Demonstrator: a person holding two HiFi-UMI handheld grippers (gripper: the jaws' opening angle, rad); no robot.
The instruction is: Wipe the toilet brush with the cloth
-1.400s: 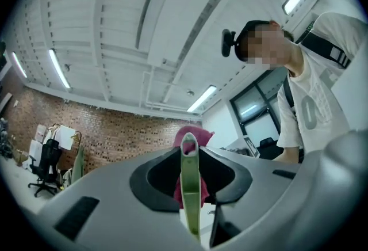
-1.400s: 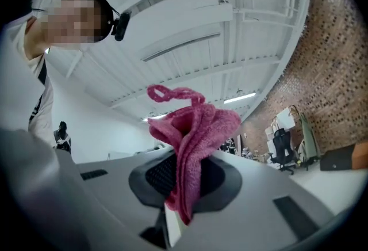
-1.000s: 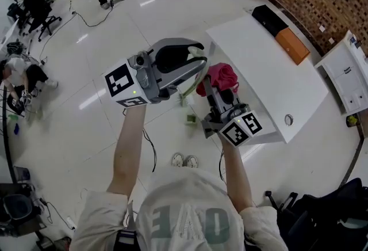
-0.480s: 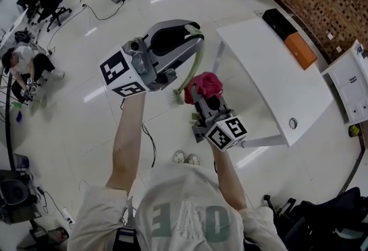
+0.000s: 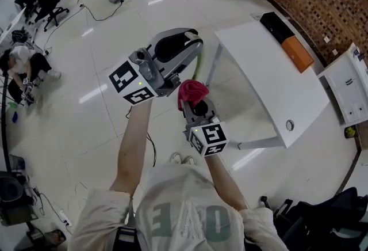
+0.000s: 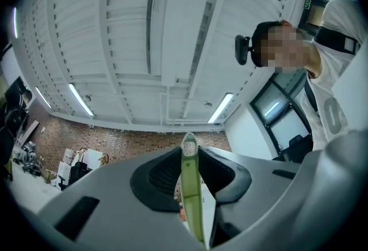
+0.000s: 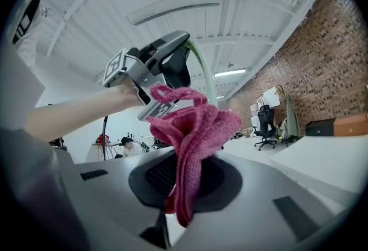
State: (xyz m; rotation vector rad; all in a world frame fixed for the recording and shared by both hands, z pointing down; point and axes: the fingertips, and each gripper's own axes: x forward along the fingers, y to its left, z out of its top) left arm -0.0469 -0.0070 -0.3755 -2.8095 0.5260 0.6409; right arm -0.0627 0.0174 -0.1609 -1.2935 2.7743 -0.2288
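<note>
My left gripper (image 5: 195,42) is shut on the pale green handle of the toilet brush (image 5: 199,63), which curves down out of its jaws. In the left gripper view the handle (image 6: 190,186) stands pinched between the two pads. Just below and to the right, my right gripper (image 5: 194,103) is shut on a bunched pink cloth (image 5: 192,90). The cloth's top overlaps the handle's lower part, and I cannot tell whether they touch. In the right gripper view the cloth (image 7: 194,129) rises from the jaws in front of the left gripper (image 7: 172,51) and the handle (image 7: 204,68). The brush head is hidden.
A white table (image 5: 270,83) stands to the right, with a black box (image 5: 276,22) and an orange box (image 5: 297,51) at its far end. A white cabinet (image 5: 345,88) is further right. A person (image 5: 20,65) crouches at the far left; a cable (image 5: 150,146) lies on the floor.
My right gripper has carried the pink cloth left and down, from over the table's corner to right under the left gripper and against the brush handle. The left gripper shifted slightly and tilted.
</note>
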